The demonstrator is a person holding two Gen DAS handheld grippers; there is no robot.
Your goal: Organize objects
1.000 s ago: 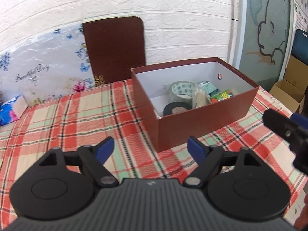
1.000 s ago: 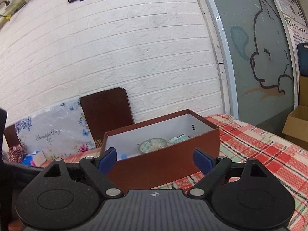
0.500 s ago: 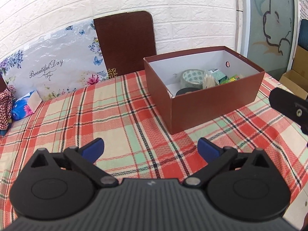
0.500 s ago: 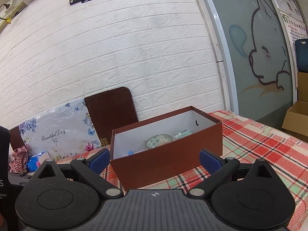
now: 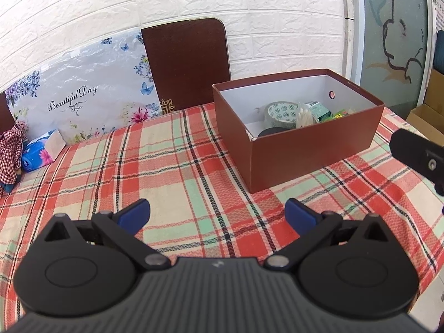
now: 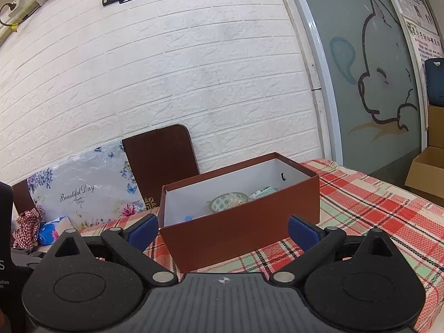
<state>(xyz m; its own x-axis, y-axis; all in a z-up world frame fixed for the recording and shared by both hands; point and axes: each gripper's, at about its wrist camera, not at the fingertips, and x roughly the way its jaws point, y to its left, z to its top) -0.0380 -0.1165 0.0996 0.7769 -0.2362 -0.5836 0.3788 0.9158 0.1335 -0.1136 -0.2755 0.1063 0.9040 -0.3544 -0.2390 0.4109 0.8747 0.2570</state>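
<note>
Box (image 5: 313, 149) is sitting open on my table (image 5: 172, 166), holding tape rolls (image 5: 280, 113), long axis running rightward; both tongs, left (image 5: 217, 212) and right (image 6: 223, 229), are gaping empty.

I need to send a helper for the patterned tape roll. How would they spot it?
On the plaid-clothed table stands an open dark-red cardboard box. Inside, the pale tape roll printed with green round motifs stands upright, unlike the plain black roll lying flat before it.
</note>
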